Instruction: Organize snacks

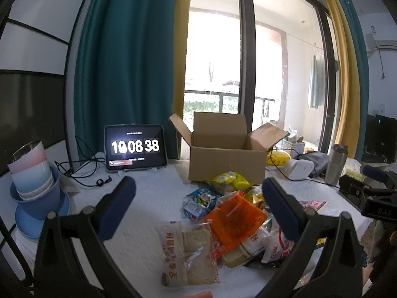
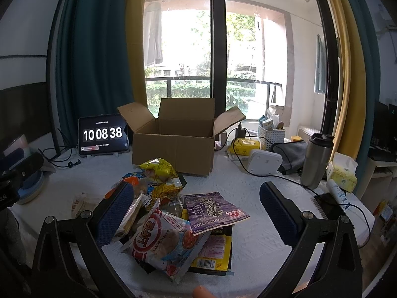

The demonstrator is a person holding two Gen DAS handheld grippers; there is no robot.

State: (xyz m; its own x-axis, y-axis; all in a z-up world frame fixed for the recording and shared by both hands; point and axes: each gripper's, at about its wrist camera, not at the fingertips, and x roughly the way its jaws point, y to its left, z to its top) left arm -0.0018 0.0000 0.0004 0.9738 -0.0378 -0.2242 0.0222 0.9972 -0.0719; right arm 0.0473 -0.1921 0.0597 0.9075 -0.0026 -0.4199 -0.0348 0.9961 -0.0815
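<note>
A tall window (image 2: 215,49) with a dark frame fills the back wall, bright daylight and green bushes beyond it. Teal curtains (image 2: 94,49) and yellow curtains (image 2: 135,37) hang left of the window, more at its right.

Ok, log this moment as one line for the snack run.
stage: start | left gripper: open, empty | right gripper: open, empty | snack packets: piled on table | cardboard box: open behind pile
</note>
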